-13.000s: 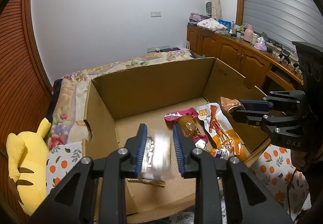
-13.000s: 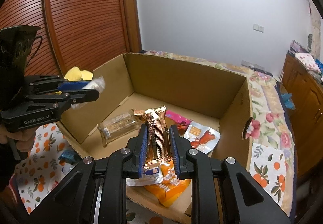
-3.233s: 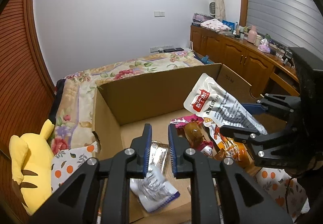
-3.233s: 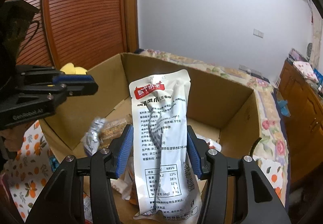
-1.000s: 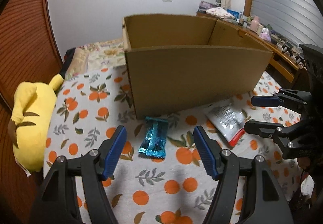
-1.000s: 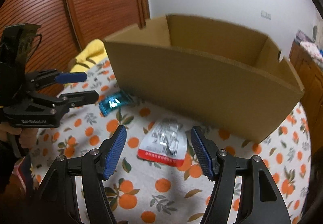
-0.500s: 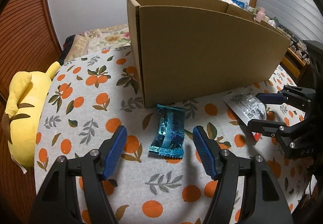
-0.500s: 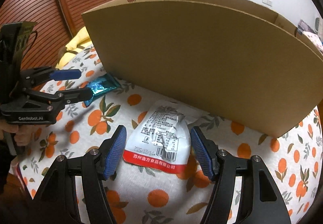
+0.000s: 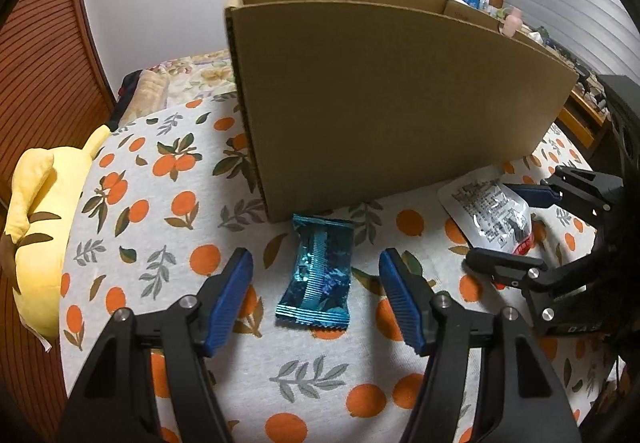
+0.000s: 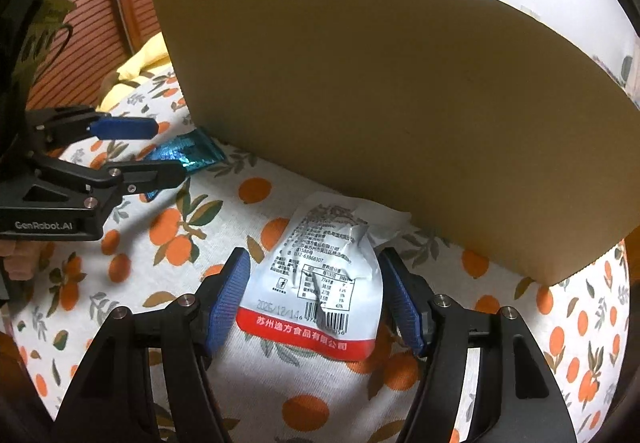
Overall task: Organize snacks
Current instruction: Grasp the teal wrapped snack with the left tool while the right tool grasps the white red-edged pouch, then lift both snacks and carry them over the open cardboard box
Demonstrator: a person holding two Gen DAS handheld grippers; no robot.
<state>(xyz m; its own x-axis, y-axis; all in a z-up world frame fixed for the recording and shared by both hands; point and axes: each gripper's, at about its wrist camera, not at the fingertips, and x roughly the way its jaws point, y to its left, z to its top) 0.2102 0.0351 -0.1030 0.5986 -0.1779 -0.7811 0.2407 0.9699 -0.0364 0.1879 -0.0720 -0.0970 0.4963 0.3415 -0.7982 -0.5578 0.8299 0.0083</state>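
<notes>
– Orange-printed cloth (image 9: 168, 227) is spread under everything; a cardboard box (image 9: 392, 99) is stood on it, ribbed wooden panels (image 10: 80, 3) behind.

– Both grippers are held open: the teal snack packet (image 9: 318, 271) lies between the left gripper (image 9: 316, 291) pads untouched, the white pouch (image 10: 320, 279) between the right gripper (image 10: 314, 299) pads

Lighting: dim, warm indoor light. Cardboard box (image 10: 380, 115) face in shade; soft shadows on the orange-print cloth (image 9: 168, 179). Glare: crinkled white pouch (image 10: 320, 283), teal wrapper (image 9: 320, 275). Optics: 2 fisheye views, strong edge curvature, black vignetted corners. Focus sharp.
</notes>
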